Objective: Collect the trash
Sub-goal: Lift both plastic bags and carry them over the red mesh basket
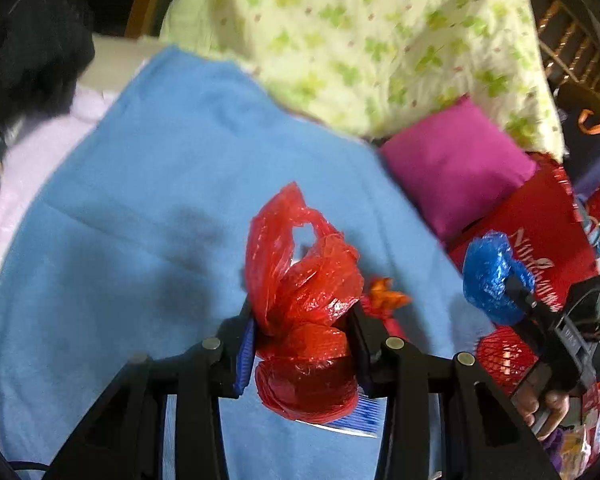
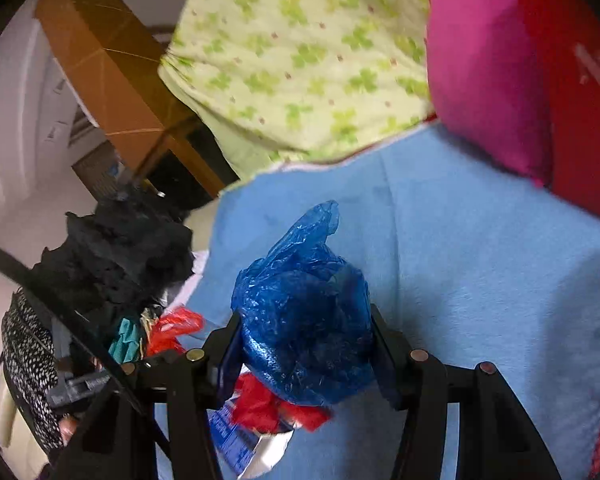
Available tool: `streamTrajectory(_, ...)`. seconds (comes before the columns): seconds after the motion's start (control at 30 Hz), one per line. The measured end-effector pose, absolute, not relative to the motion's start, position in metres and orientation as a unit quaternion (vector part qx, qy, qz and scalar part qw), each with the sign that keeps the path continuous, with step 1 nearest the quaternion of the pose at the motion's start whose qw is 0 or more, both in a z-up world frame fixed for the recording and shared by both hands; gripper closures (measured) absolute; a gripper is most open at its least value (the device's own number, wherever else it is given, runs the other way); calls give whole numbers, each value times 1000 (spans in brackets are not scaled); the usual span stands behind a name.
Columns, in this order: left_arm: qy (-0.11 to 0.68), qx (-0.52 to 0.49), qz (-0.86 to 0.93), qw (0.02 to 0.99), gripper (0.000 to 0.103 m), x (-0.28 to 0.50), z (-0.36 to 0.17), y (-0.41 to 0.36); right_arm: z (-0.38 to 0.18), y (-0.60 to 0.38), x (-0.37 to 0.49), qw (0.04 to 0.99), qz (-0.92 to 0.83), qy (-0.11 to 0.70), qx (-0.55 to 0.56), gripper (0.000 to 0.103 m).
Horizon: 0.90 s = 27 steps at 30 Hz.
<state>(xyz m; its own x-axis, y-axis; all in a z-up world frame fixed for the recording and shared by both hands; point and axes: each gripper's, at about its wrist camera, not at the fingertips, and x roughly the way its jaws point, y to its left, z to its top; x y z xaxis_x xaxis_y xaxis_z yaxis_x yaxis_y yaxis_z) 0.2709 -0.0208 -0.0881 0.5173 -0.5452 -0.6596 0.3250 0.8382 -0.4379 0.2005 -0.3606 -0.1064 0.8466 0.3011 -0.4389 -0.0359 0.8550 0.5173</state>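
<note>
The left tongs (image 1: 302,344) are closed on a crumpled red plastic bag (image 1: 300,280), which they hold above the blue blanket (image 1: 140,220). The right tongs (image 2: 306,354) are closed on a crumpled blue plastic bag (image 2: 304,312), also above the blanket. A torn blue-and-white wrapper (image 2: 248,444) lies on the blanket below the right tongs. A magenta cushion (image 1: 456,172) sits beside a floral pillow (image 1: 380,40).
</note>
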Motion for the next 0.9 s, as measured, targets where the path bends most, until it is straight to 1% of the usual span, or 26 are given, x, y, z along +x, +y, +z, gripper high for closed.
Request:
streamTrajectory(0.2,383,-103,-256,882,61,220,-41,-30,-75,-355,147,951,92,189,226,45)
streamTrajectory(0.33,343,-67,-263,900,61,185,-16,-50,-71,-351,103,962,73,153,216,45)
streamTrajectory(0.47,328,-40,-263,906,61,155,-12,-71,-73,-352,58,971,42,130,198,45)
streamTrajectory(0.57,321,0,-284,904,61,126,-14,-95,-75,-352,27,975,20,121,187,45)
streamTrajectory(0.77,292,59,-348,889,61,75,-17,-126,-77,-351,-33,973,-10,136,185,45)
streamTrajectory(0.9,312,84,-364,873,61,62,-24,-137,-70,-359,-65,967,-24,137,214,45)
